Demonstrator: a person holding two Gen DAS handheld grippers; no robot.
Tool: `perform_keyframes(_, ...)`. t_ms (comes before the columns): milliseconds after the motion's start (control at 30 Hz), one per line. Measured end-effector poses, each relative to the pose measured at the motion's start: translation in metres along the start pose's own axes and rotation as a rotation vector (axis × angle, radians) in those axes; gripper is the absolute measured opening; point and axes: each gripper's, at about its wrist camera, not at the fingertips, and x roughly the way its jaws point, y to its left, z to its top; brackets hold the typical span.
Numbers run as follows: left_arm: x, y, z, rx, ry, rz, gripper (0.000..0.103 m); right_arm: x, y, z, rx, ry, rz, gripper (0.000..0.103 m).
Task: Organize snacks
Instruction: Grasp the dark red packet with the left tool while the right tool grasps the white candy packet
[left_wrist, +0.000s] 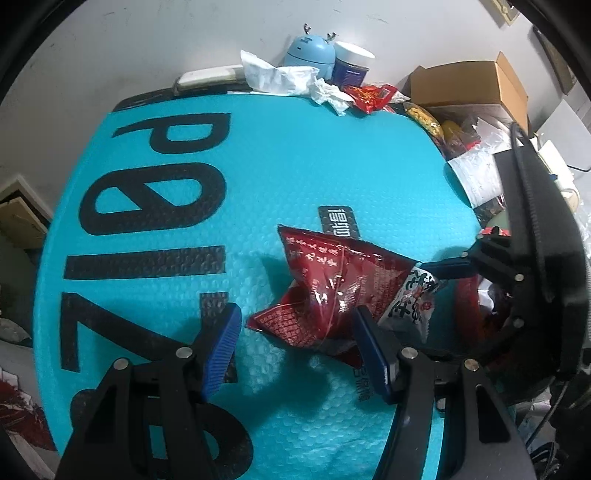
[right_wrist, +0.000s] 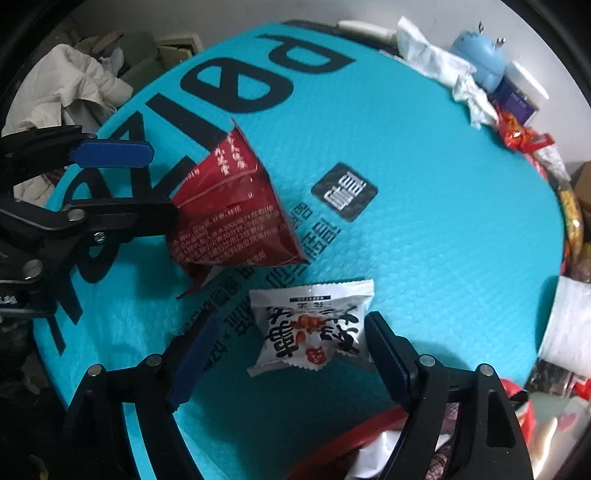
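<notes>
A crumpled red snack packet (left_wrist: 332, 288) stands on the teal mat (left_wrist: 295, 158). My left gripper (left_wrist: 295, 312) straddles it from the near side and is open. Its right finger touches the packet's edge, while the left pad (left_wrist: 221, 350) is clear of it. A small white packet with red and black print (right_wrist: 310, 332) lies flat on the mat just right of the red packet (right_wrist: 229, 206). My right gripper (right_wrist: 291, 319) hangs over the white packet, open, with the packet between its fingers. The left gripper (right_wrist: 147, 184) shows at the left edge of the right wrist view.
Along the mat's far edge sit crumpled tissue (left_wrist: 291, 79), a blue round gadget (left_wrist: 308, 51), a dark jar (left_wrist: 351, 64) and red wrappers (left_wrist: 373, 96). A cardboard box (left_wrist: 469, 88) and a heap of snack bags (left_wrist: 458, 136) crowd the right side. White clothing (right_wrist: 70, 85) lies off the left.
</notes>
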Motion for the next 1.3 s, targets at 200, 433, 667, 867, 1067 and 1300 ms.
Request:
perform_keyframes(200,0.003,-0.009,-0.001,0.038,0.007,-0.048,0.061,-0.003,0.006,-0.004,-0.029,-0.022,-0.033,0.054)
perform_keyframes(433,0.01,-0.014,0.0,0.061,0.014,-0.077,0.061,-0.007,0.004,-0.01,-0.013,-0.036,-0.055,0.05)
perform_keyframes(667,0.026,-0.021,0.009,0.121,0.039,-0.087,0.061,-0.007,-0.004,-0.007,0.023,-0.031,-0.048,0.051)
perform_keyframes(867,0.043,-0.022,0.017,0.157,0.055,-0.039,0.061,-0.004,-0.003,-0.005,0.029,-0.027,-0.047,0.052)
perform_keyframes(1067,0.045,-0.015,0.013,0.14,0.004,-0.07,0.061,-0.003,-0.001,-0.001,0.038,-0.018,-0.053,0.055)
perform_keyframes(1300,0.034,-0.006,-0.002,0.137,-0.017,-0.004,0.059,-0.001,0.006,-0.001,0.022,-0.016,-0.058,0.055)
